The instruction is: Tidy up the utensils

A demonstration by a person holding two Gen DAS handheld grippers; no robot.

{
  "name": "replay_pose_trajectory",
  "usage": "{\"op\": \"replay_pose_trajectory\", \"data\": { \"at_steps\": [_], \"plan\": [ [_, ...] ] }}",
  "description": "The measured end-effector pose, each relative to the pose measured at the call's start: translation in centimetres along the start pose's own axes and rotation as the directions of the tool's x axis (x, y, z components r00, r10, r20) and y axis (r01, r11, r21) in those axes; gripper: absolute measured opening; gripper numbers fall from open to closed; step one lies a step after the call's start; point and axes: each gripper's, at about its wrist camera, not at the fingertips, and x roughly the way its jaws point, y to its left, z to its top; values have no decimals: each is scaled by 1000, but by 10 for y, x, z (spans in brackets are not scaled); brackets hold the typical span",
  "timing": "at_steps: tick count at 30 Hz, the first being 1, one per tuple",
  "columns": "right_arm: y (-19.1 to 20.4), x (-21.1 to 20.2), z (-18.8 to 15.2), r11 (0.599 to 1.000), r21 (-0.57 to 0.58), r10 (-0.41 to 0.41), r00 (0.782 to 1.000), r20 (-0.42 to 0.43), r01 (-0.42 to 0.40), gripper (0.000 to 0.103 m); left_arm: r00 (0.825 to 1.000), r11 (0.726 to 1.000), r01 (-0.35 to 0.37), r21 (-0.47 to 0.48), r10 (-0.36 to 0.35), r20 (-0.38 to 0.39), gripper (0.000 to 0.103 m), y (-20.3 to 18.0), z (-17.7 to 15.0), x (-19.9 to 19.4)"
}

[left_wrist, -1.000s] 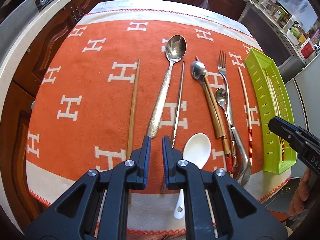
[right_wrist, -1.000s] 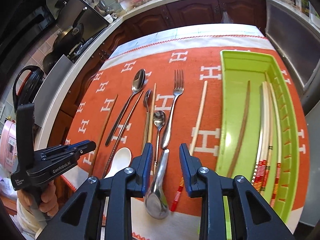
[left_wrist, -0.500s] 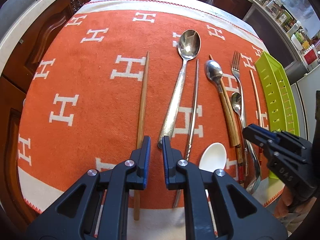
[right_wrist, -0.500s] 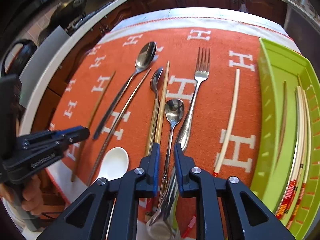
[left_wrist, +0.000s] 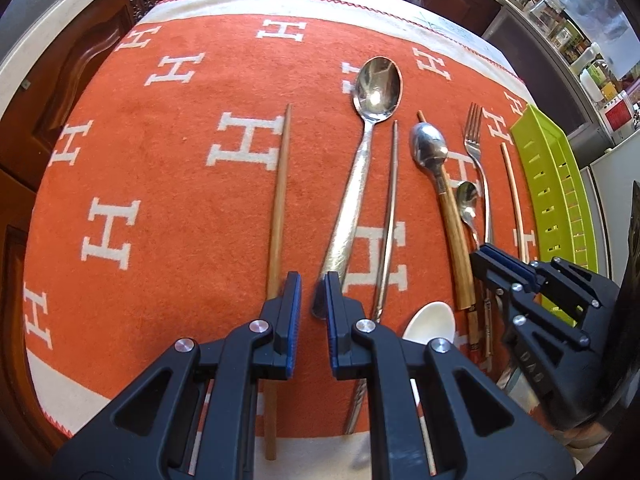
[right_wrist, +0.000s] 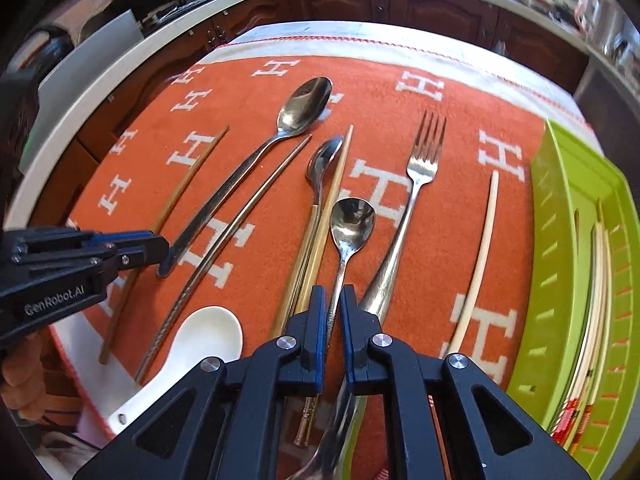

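Left wrist view: looking forward and down from close above the near edge of the orange cloth (left_wrist: 160, 208), left hand-held gripper (left_wrist: 310, 300) filling the lower middle of the frame. Right wrist view: likewise low and close, facing the same way, right hand-held gripper (right_wrist: 331, 312) at lower middle. Shared by both: the cloth, the big spoon (left_wrist: 360, 184) (right_wrist: 256, 160), the fork (left_wrist: 478, 160) (right_wrist: 416, 184), the green tray (left_wrist: 556, 200) (right_wrist: 560, 240). Each gripper showing at the other view's edge.

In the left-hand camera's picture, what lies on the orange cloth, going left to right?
Brown wooden chopstick → large silver spoon → thin metal chopstick → wood-handled steel spoon → silver fork → pale chopstick → lime-green plastic tray.
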Motion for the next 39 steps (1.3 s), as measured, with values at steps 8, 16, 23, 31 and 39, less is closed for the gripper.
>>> {"op": "replay_pose_trajectory", "data": {
  "at_steps": [8,16,23,31,39],
  "plan": [
    [0,-1,4,1000,27,-4,1000,11,3,3,998,997,62,44,-62,11,9,-25,17,-2],
    [-51,-9,7,945,267,188,982,34,-190,3,991,990,135,32,-135,11,9,-58,55,15],
    [-69,-21,5,923,302,225,971,79,-238,3,996,996,85,31,-84,-28,9,-87,78,42],
    [-78,-26,0,908,312,257,960,108,-278,3,1000,1000,7,29,-8,18,22,-100,89,51],
    [-86,-26,-7,893,336,272,954,124,-299,3,997,998,53,-26,-51,51,10,-90,93,50]
  ]
}}
